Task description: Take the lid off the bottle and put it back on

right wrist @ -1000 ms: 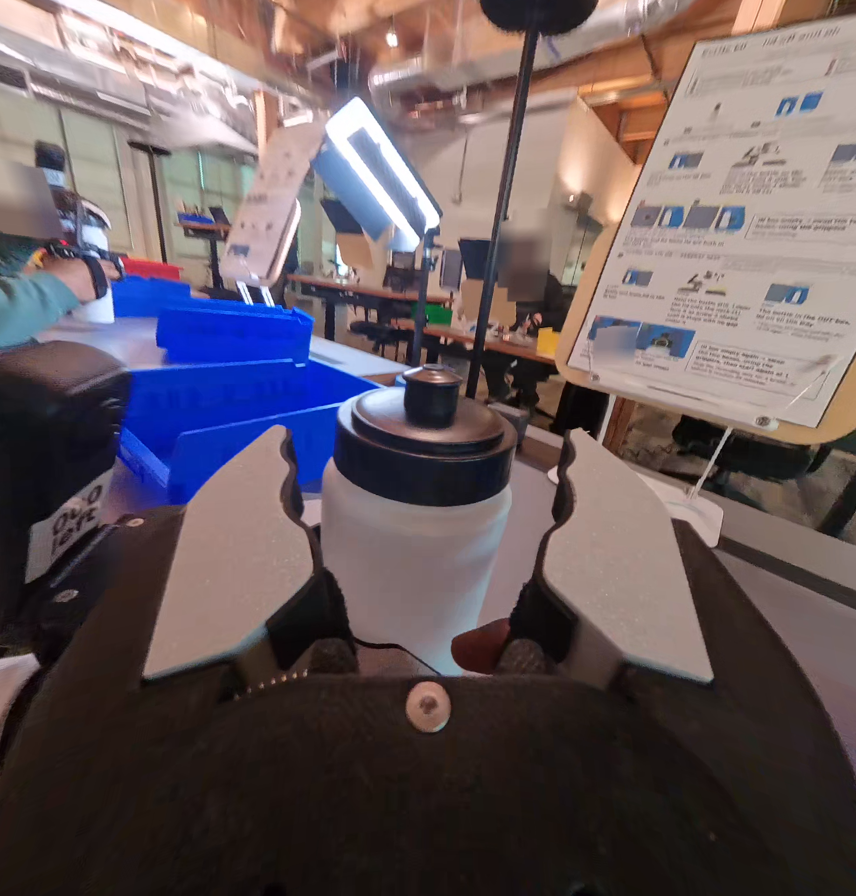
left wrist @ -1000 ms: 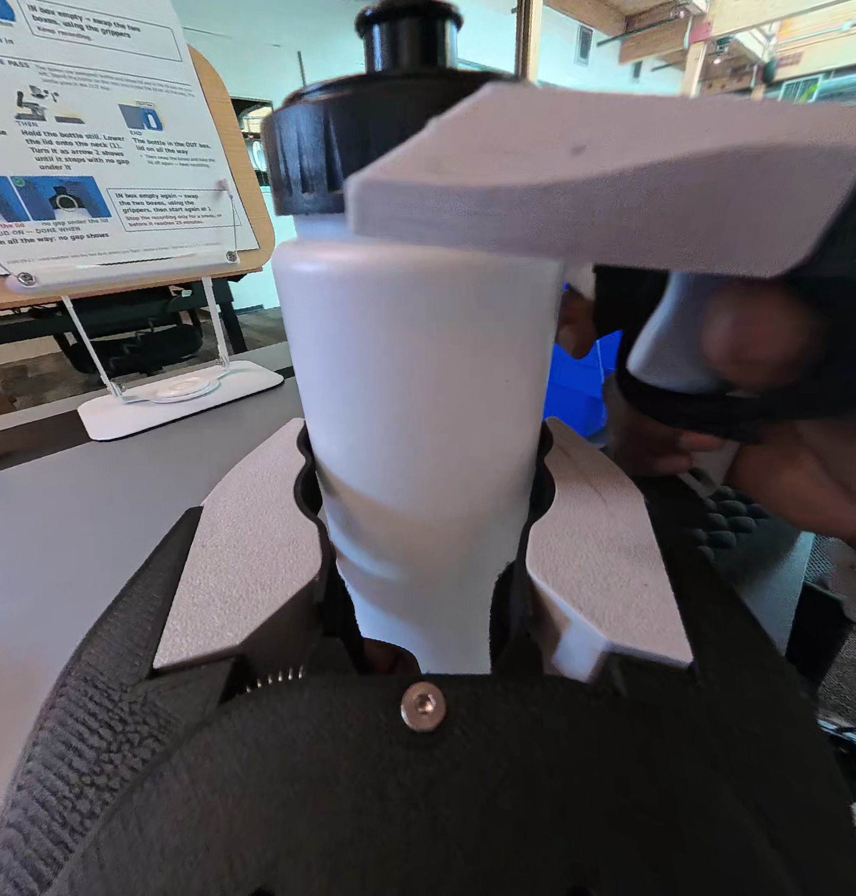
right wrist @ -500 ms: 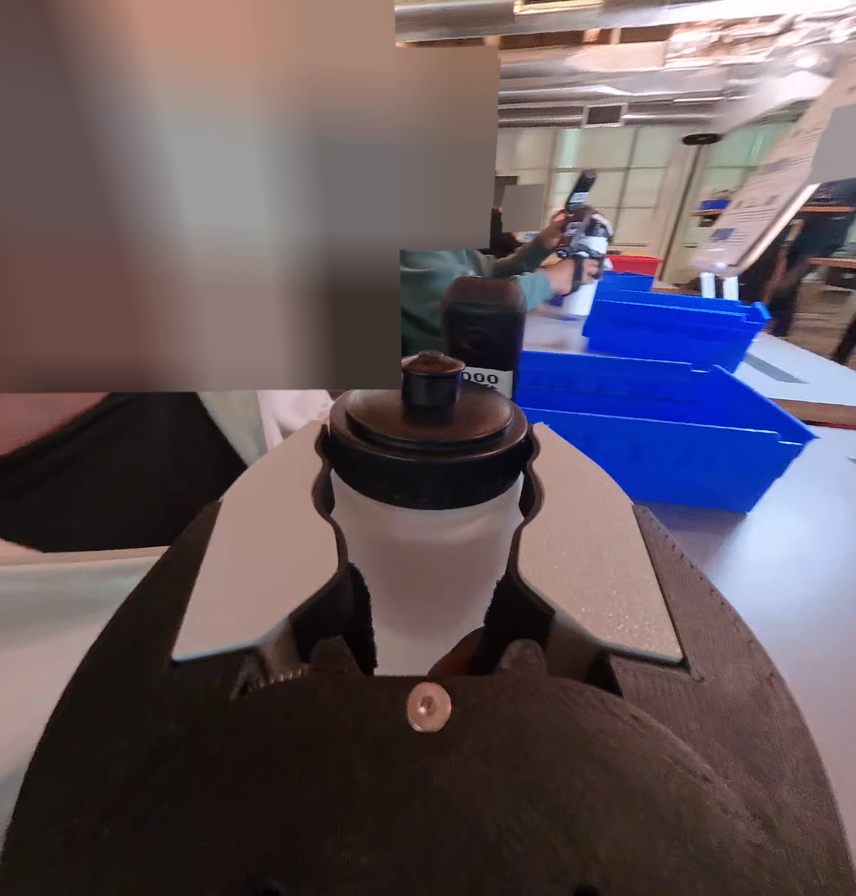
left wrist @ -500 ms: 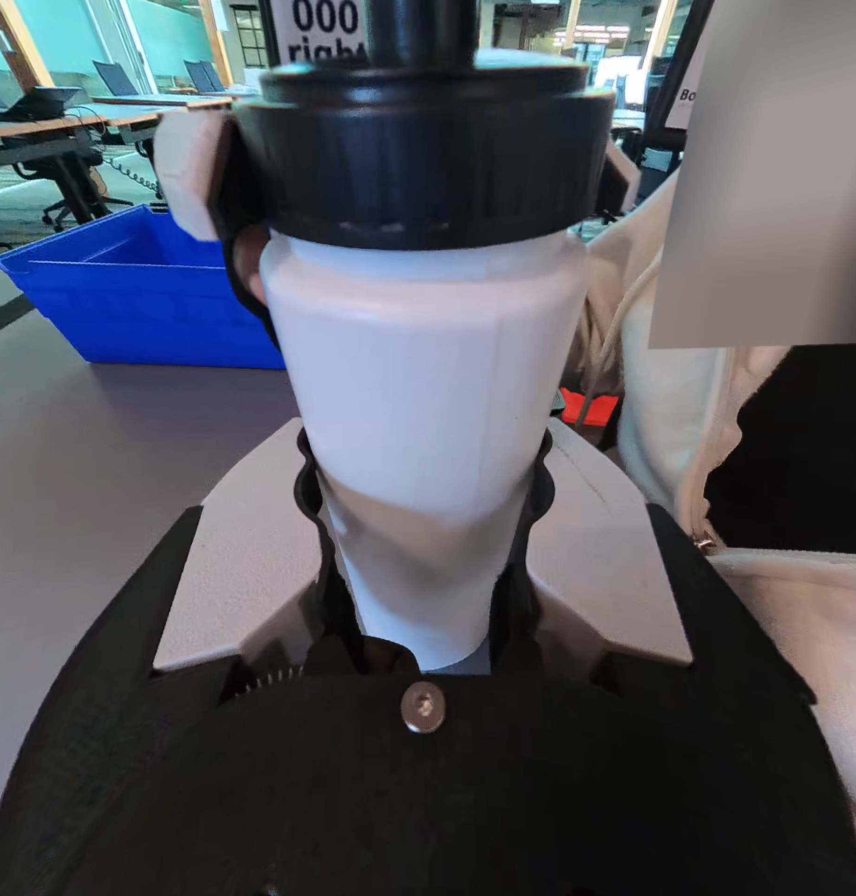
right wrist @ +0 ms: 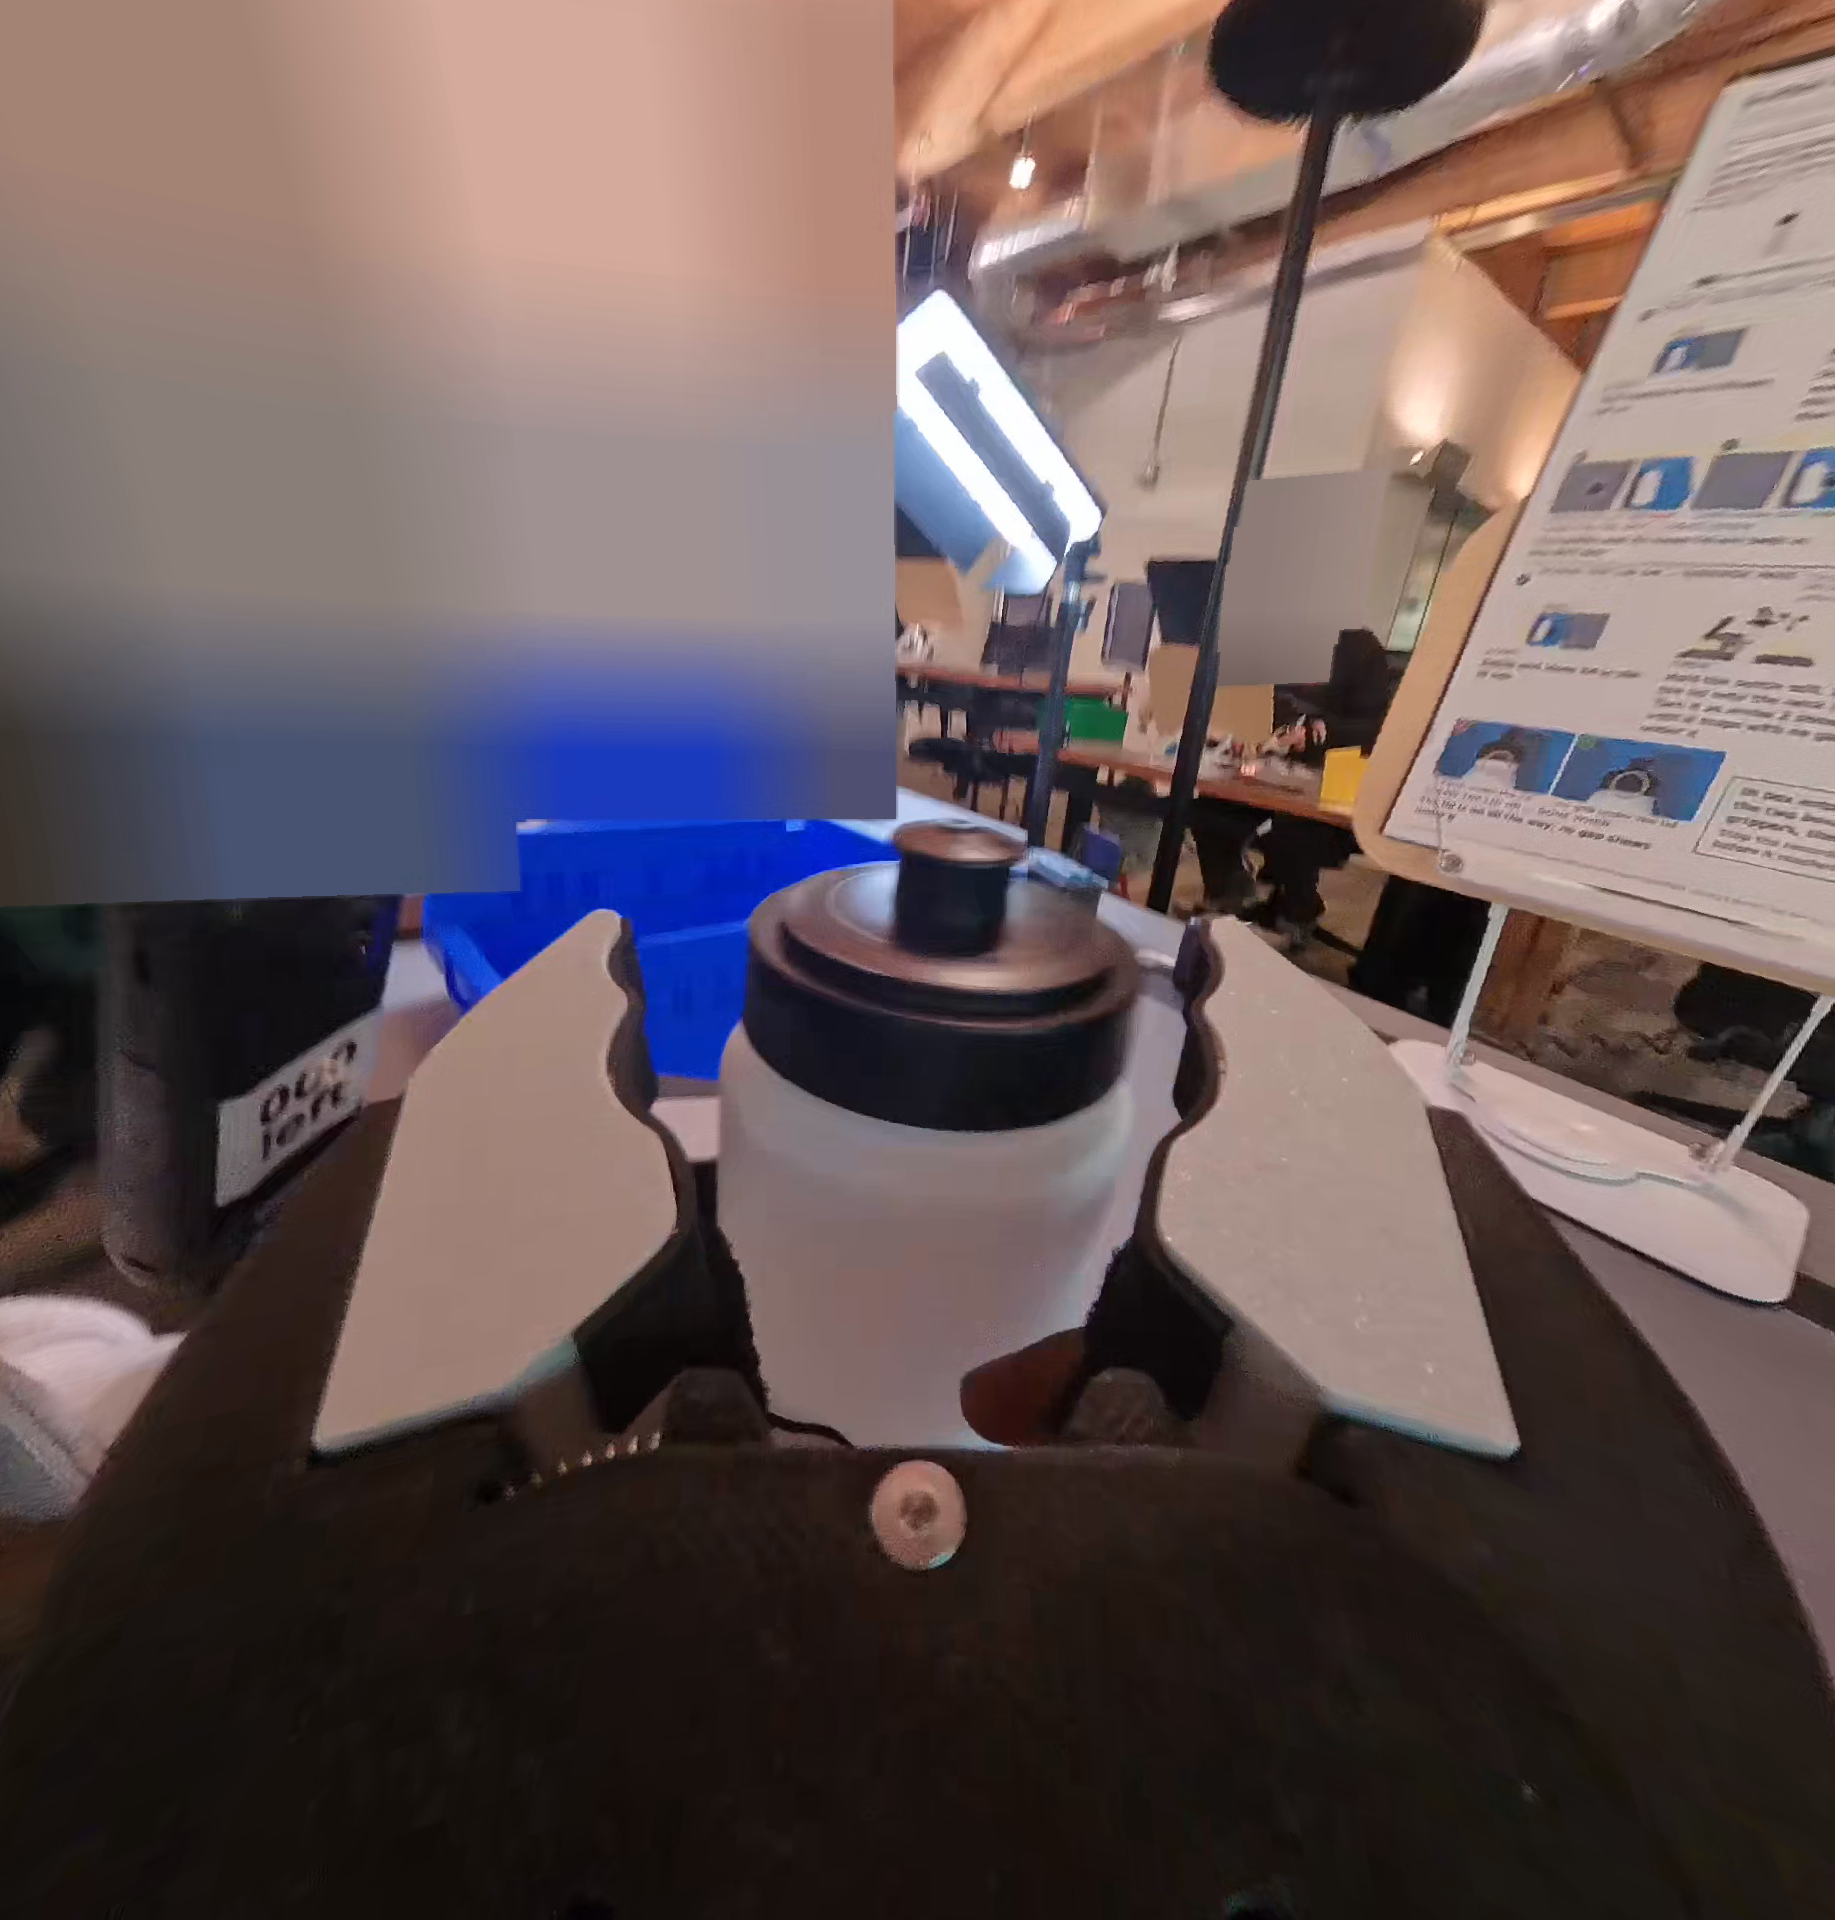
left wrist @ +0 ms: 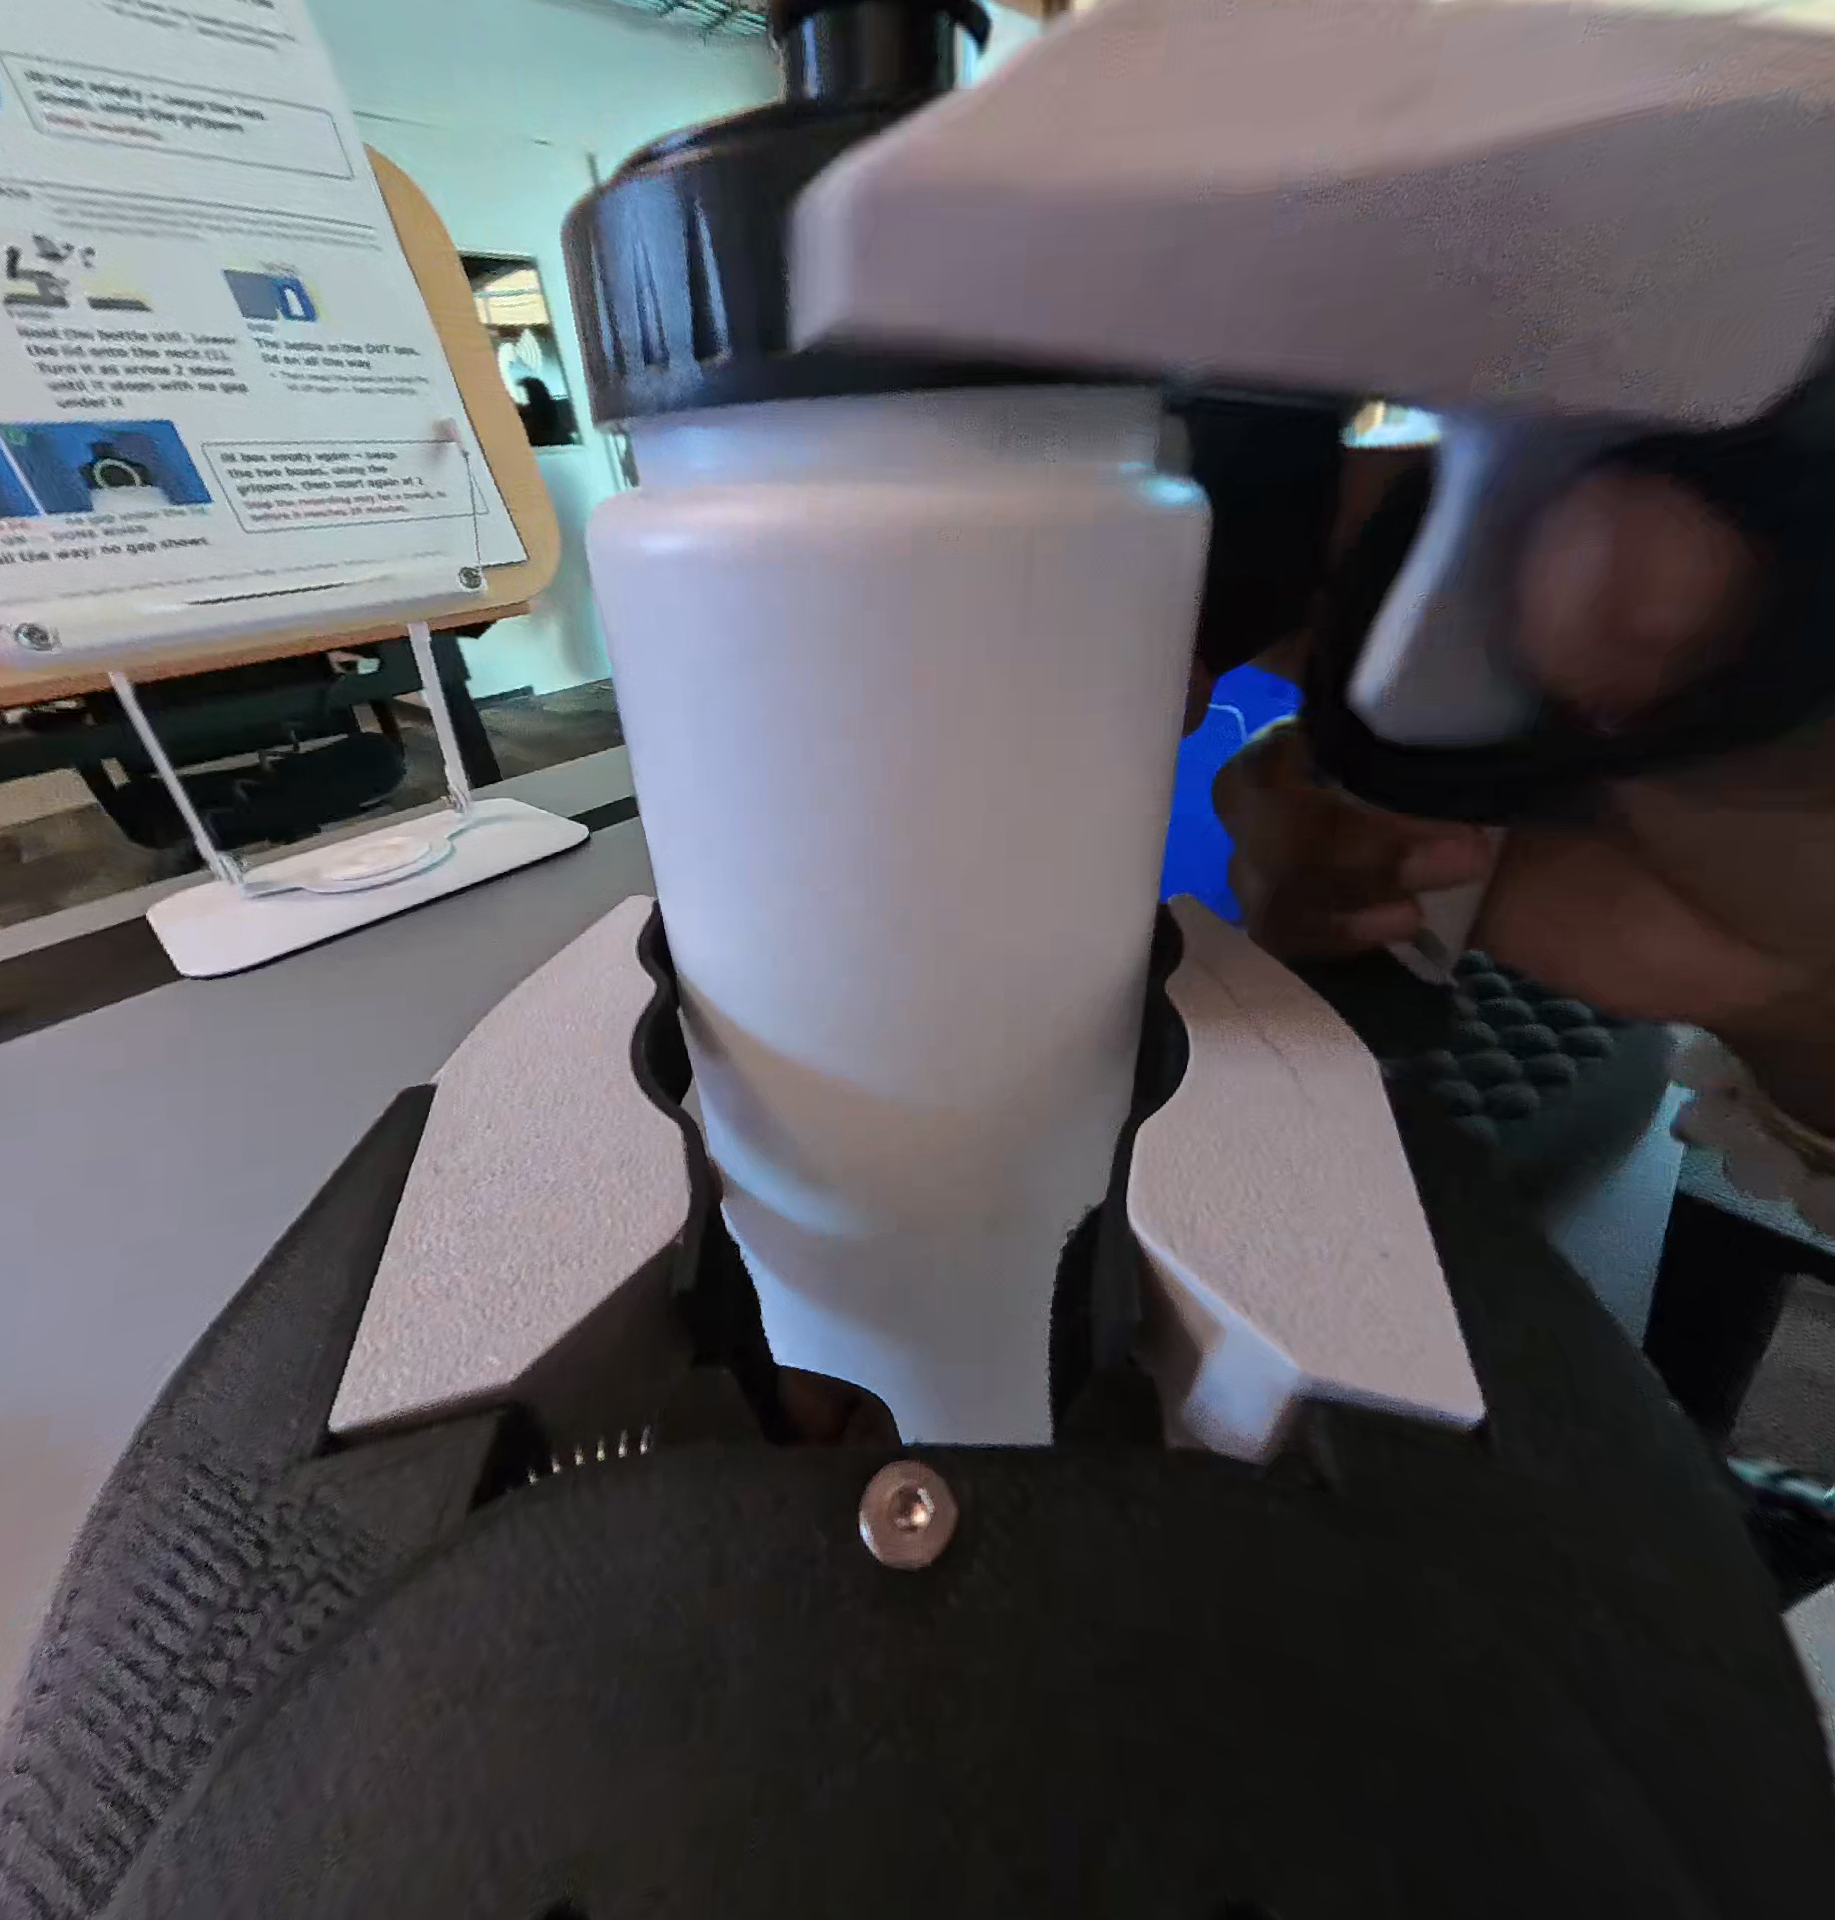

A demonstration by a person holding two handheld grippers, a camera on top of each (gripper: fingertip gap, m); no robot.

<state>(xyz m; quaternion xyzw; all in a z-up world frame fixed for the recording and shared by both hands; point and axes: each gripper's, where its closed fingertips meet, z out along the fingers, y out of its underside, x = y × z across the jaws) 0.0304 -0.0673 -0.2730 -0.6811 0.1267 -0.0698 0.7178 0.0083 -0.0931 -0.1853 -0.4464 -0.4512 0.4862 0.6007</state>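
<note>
Two grippers attend one bottle above a grey desk (left wrist: 217, 1143); the desk surface runs off to the left in the left wrist view and to the right in the right wrist view; an instruction board (right wrist: 1671, 582) on a white stand rests near the desk's far edge, and blue bins (right wrist: 684, 935) sit on the desk behind the bottle; the left gripper (left wrist: 908, 1049) is clenched on the lower body of the white bottle (left wrist: 902, 779), its dark pads pressed against both sides, the bottle upright between them; the right gripper (right wrist: 908, 1029) stands released, its two pale fingers (right wrist: 518, 1174) spread to either side of the bottle's top with a clear gap on each side, touching neither bottle nor cap in the right wrist view; in the left wrist view one of those fingers crosses in front of the cap's right part, blurred, and contact there cannot be determined; the black lid (right wrist: 939, 997) is seated on the bottle's neck, its ribbed skirt flush with the shoulder, a small black spout (right wrist: 954, 883) standing at its centre.
</note>
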